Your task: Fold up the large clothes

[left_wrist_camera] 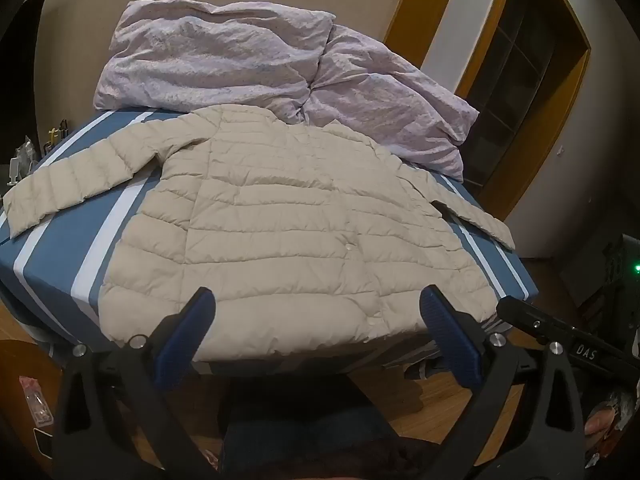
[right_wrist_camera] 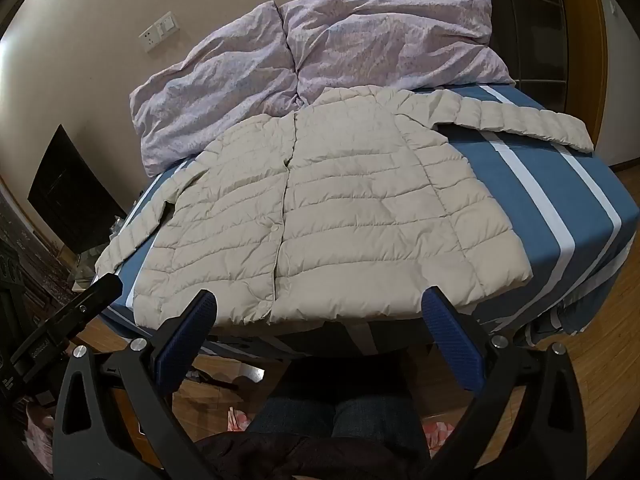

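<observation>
While nothing has yet been folded, the entry stands as follows.

Item: cream quilted jacket [left_wrist_camera: 280, 220], laid flat and front up on the bed [left_wrist_camera: 52, 248], collar toward the lilac duvet [left_wrist_camera: 224, 52], hem at the near edge. Both sleeves are spread outward; one runs over the blue striped sheet, the other drops toward the far side of the mattress.

Left tongs [left_wrist_camera: 316, 304]: spread wide, holding nothing, hovering just short of the hem. Right tongs [right_wrist_camera: 318, 304]: likewise wide and empty, at the same edge.

Step in hand, as judged: the start, garment laid out and no grasp made. The next move probably calls for pinching a sleeve cuff or a side hem and carrying it across the body; the puffy fill may spring back and slip from a shallow grip.

Hard to make out: the end of the sleeve hanging off the mattress is cut off in the left view. Whether the front closure is fully fastened is uncertain, though one button shows. Floor clutter below is too dim to name.
</observation>
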### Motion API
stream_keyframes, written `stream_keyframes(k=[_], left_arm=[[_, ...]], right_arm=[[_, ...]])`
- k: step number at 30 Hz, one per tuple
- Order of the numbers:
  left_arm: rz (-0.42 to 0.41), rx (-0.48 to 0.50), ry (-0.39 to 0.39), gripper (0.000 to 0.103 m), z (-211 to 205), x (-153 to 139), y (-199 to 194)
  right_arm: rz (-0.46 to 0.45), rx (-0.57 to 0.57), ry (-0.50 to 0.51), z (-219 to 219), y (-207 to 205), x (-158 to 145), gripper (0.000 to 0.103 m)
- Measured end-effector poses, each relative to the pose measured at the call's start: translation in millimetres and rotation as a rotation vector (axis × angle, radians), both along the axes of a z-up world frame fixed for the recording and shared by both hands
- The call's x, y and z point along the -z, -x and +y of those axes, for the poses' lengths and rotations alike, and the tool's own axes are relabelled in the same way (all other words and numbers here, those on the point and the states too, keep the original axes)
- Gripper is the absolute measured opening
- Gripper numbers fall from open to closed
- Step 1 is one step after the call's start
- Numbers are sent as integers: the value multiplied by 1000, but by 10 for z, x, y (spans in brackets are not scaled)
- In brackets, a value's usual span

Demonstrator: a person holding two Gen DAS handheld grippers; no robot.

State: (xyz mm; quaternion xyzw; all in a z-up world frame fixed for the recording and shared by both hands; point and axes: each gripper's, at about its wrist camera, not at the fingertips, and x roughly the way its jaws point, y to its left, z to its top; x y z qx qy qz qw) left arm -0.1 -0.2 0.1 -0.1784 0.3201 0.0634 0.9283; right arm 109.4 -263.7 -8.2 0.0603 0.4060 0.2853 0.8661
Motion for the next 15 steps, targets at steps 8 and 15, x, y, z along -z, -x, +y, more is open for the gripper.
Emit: stream_keyframes(k=[8, 15], left_arm=[[6, 1, 3, 101, 0, 2, -3], [6, 0, 3, 101, 1, 2, -3]], right_arm=[[0, -1, 0, 3, -3, 3, 102], [0, 1, 0, 5, -6, 6, 102]])
